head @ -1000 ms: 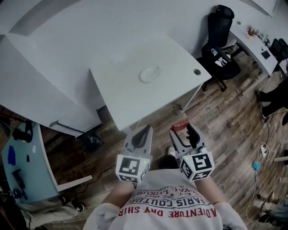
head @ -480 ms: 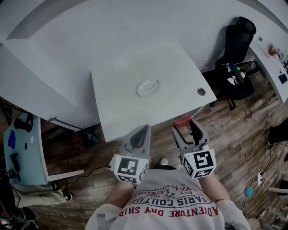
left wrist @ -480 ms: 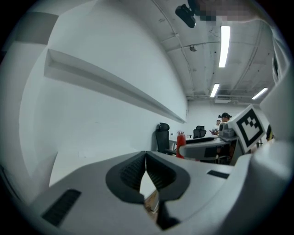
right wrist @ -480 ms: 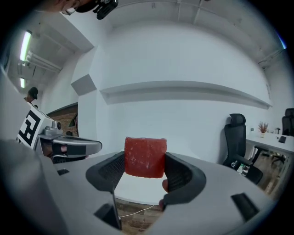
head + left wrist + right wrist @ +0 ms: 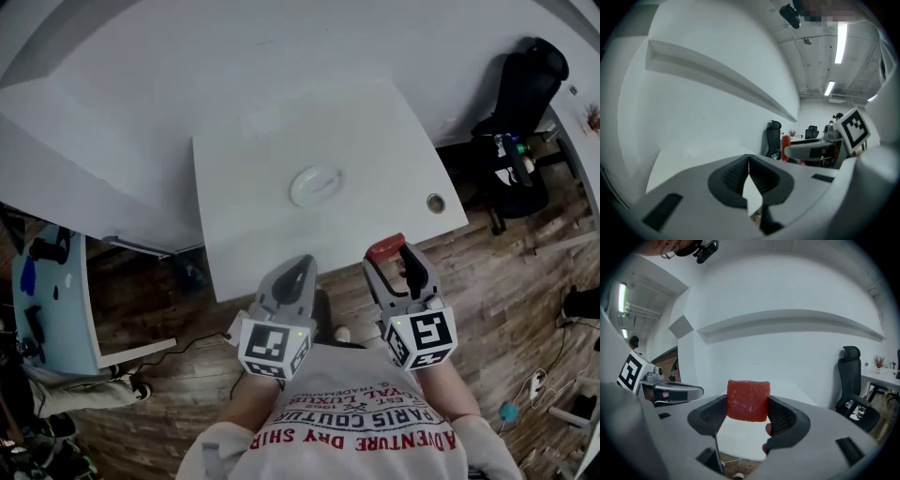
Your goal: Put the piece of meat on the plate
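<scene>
A red block of meat [image 5: 748, 400] is clamped between the jaws of my right gripper [image 5: 748, 409]; in the head view the meat [image 5: 384, 248] shows at the tip of that gripper [image 5: 392, 259], just off the near edge of the white table [image 5: 253, 234]. The white plate [image 5: 315, 185] lies near the middle of the table, well ahead of both grippers. My left gripper [image 5: 298, 275] is shut with nothing in it, held beside the right one over the floor; its jaws meet at their tips [image 5: 748, 159].
A round cable hole [image 5: 435, 202] sits at the table's right corner. A black office chair [image 5: 525, 89] stands to the right on the wooden floor. A pale desk [image 5: 52, 300] with dark items is at the left. A white wall runs behind the table.
Both grippers have come closer to the table's near edge, the meat still held. The table and plate now sit nearer in the head view.
</scene>
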`<state>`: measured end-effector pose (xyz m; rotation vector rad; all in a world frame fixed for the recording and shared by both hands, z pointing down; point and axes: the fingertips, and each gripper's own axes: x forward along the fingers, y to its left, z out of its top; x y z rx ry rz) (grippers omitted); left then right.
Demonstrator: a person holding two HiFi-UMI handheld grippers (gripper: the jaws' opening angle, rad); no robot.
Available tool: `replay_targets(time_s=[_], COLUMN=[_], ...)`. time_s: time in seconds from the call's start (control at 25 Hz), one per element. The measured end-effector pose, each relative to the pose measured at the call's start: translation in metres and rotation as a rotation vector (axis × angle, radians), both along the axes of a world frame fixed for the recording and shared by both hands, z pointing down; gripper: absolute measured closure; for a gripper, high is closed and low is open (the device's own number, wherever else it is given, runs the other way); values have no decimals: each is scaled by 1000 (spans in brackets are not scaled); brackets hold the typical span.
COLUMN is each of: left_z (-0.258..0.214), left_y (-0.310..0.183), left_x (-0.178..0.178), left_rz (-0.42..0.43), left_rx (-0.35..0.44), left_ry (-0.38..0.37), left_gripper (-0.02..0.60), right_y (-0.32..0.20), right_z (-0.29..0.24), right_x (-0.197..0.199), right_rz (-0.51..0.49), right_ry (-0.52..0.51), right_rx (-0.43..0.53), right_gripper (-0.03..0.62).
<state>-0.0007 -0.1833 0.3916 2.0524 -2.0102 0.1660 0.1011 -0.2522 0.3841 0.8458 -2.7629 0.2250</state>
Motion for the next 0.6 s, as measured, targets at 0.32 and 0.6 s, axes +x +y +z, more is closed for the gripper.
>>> replay_targets(time_s=[0.32,0.6], left_z=[-7,-11], left_y=[-80,-129], left_x=[-47,-93], left_rz=[45,91], left_rx=[39,38], left_ry=[15,14], left_gripper=[575,575], right_y=[-64,-110], right_z=[-8,-9], right_x=[-41,-89], right_rz=[47,77], right_ry=[10,50], right_rx=[8,18], right_gripper=[318,318])
